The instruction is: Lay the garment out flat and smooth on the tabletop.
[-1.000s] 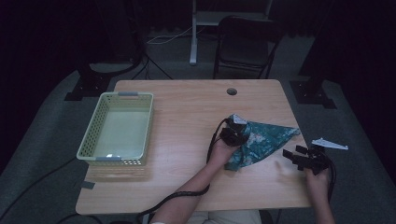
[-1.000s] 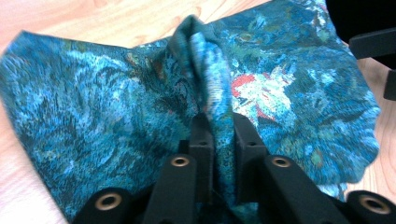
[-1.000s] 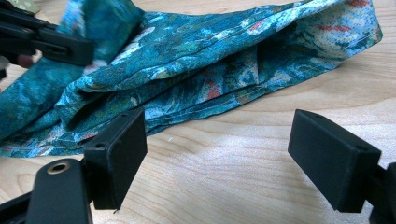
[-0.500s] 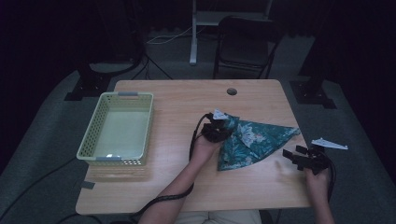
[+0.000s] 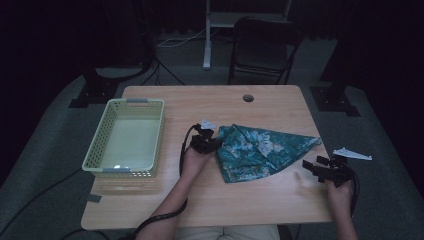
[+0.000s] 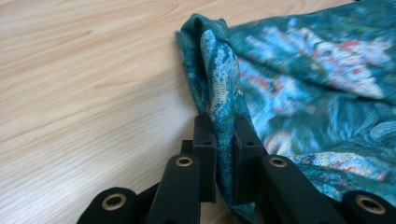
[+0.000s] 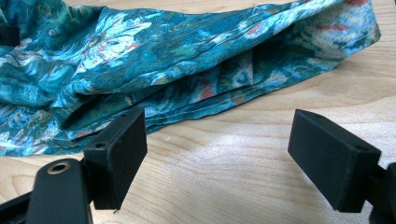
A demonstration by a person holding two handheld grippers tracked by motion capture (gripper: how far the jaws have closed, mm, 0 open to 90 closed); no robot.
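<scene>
I have the cloth lying folded into a rough triangle on the right half of the counter, its long point reaching toward the right edge. My left tool is pinched narrow on a bunched fold at the cloth's left corner, fabric standing up between the jaws. My right tool stands wide with nothing in it, resting on bare wood near the right edge, just short of the cloth's near hem (close, but not touching as far as I can see). The basket sits at the left side, and I see nothing in it. I judge the work about midway: the folding looks largely done, one corner is gripped, yet the cloth is not lifted and has the width of the counter to cross if the basket is where it goes.
</scene>
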